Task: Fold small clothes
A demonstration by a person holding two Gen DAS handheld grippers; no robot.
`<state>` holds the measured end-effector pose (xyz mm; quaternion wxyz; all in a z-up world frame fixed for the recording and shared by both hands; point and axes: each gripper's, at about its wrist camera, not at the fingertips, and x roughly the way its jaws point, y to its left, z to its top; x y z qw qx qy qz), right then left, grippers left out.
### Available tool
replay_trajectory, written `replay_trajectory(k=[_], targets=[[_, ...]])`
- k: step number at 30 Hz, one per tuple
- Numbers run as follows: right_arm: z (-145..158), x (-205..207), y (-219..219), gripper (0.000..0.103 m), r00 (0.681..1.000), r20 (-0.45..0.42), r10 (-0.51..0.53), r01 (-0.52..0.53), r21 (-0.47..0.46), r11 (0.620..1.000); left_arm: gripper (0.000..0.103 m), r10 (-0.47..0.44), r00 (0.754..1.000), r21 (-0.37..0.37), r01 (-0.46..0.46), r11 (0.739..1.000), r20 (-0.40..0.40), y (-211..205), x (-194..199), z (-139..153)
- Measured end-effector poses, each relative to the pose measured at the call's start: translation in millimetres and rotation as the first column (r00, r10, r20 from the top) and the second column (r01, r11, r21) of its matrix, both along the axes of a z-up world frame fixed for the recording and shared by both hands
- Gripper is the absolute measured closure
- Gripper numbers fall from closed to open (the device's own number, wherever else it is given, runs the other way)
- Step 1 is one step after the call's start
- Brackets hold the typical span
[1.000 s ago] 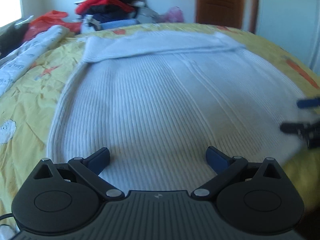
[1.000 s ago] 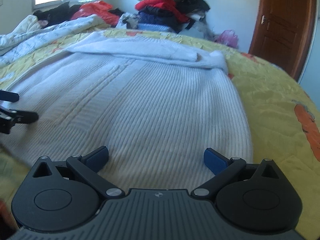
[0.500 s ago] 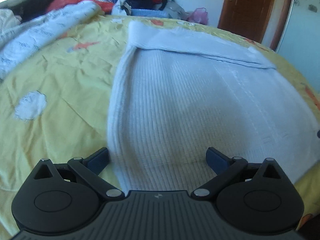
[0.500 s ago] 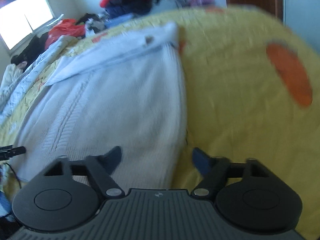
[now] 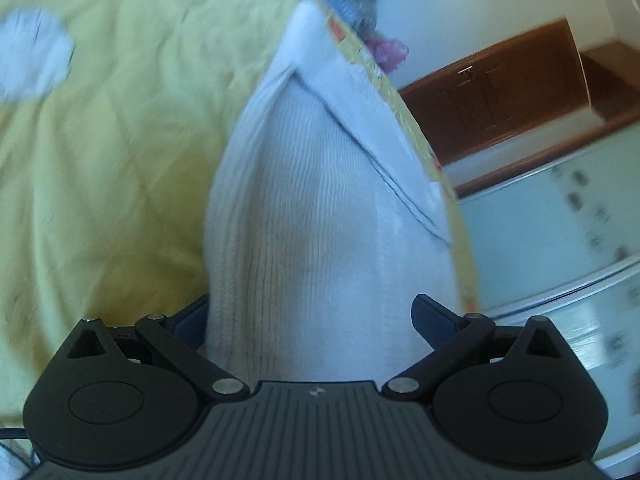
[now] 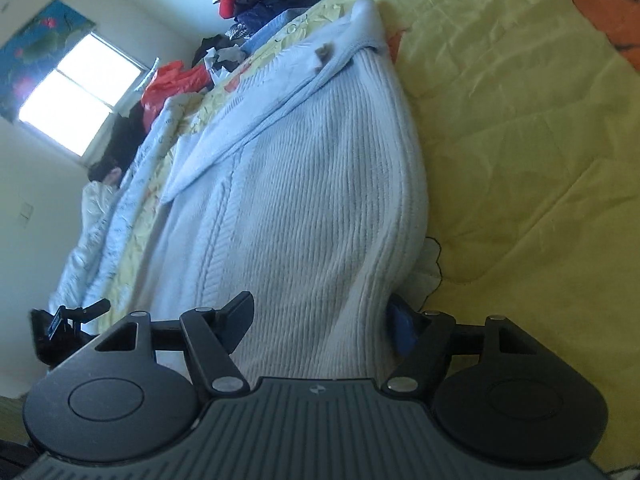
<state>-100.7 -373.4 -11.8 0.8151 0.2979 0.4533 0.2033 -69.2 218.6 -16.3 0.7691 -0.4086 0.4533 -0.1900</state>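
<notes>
1. Both grippers are seen rolled onto their sides at the near corners of a white ribbed sweater spread on a yellow bedspread — one gripper at each side edge.
2. At the right gripper the jaws have just been closing; the sweater's right edge is caught between them, with the blue pad tucked under the thick rolled border and the other finger lying on top of the knit. A firm pinch cannot be confirmed, as a part-open gap is still seen.
3. At the left gripper the jaws are held wide apart, with the sweater's left edge between them; no pressure from the pads is seen and nothing is held.
4. The sweater is laid flat, its far end already turned back over the body in a band. In the right view the left gripper is glimpsed at the opposite near corner.
5. The knit is judged soft, thick and limp — light, not slippery, prone to stretch and sag when lifted. A hold is best taken on the doubled side edges near the hem, both layers gathered, so the fold is carried evenly.
</notes>
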Motion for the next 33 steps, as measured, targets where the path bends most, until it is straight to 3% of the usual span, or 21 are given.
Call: replay_trajectory(k=[3,5,8,13,15,16,17,25,27,28,32,33], targets=[[-0.8,1.8,-1.3,0.031,1.000,-0.005,0.006,-0.006,-0.002,1.000,0.001,-0.070,0.995,-0.067,0.065,0.996,-0.068,4.1,5.0,-3.3],[-1.3,1.1,-2.9,0.030,1.000,-0.008,0.010,-0.010,0.006,1.000,0.001,-0.165,0.983,-0.089,0.158,0.984,-0.078,-7.8,3.6,-4.5],[-2.7,-1.9,-6.1,0.030,1.000,-0.005,0.012,-0.012,0.014,1.000,0.001,-0.291,0.954,-0.041,0.288,0.957,-0.071,-29.9,0.2,-0.9],[-2.2,-5.3,-5.7,0.028,1.000,0.008,0.014,-0.014,0.012,1.000,0.004,-0.286,0.953,-0.077,0.279,0.957,-0.100,-26.8,0.6,-2.1],[-1.7,-4.6,-5.6,0.028,1.000,0.007,0.015,-0.015,0.013,1.000,0.017,-0.274,0.956,-0.083,0.266,0.960,-0.102,-25.2,0.6,-3.5],[-1.7,-4.5,-6.2,0.028,1.000,0.005,0.015,-0.015,0.016,1.000,0.047,-0.262,0.960,-0.085,0.254,0.963,-0.100,-24.5,0.1,-5.6],[-1.8,-4.3,-7.0,0.029,1.000,0.003,0.013,-0.013,0.020,1.000,0.061,-0.251,0.963,-0.094,0.242,0.966,-0.100,-23.1,-2.8,-8.1],[-2.4,-4.4,-6.5,0.029,1.000,0.003,0.024,-0.024,0.014,1.000,0.063,-0.248,0.962,-0.068,0.241,0.968,-0.113,-20.2,0.1,-17.9],[-1.3,-4.0,-5.5,0.029,1.000,0.005,0.030,-0.030,0.005,1.000,0.076,-0.252,0.962,-0.015,0.251,0.968,-0.104,-21.0,-4.4,-12.1],[-0.8,-4.0,-4.8,0.031,0.999,0.007,0.032,-0.032,0.000,0.999,0.091,-0.256,0.962,0.026,0.259,0.965,-0.093,-23.2,-5.7,-8.3],[0.1,-4.6,-5.3,0.057,1.000,0.005,0.030,-0.030,-0.030,0.999,0.091,-0.265,0.963,0.120,0.268,0.956,-0.043,-20.9,-10.0,5.8],[-0.8,-4.6,-7.0,0.074,1.000,-0.001,0.025,-0.025,-0.041,0.999,0.091,-0.263,0.964,0.124,0.266,0.956,-0.035,-19.9,-10.6,7.9]])
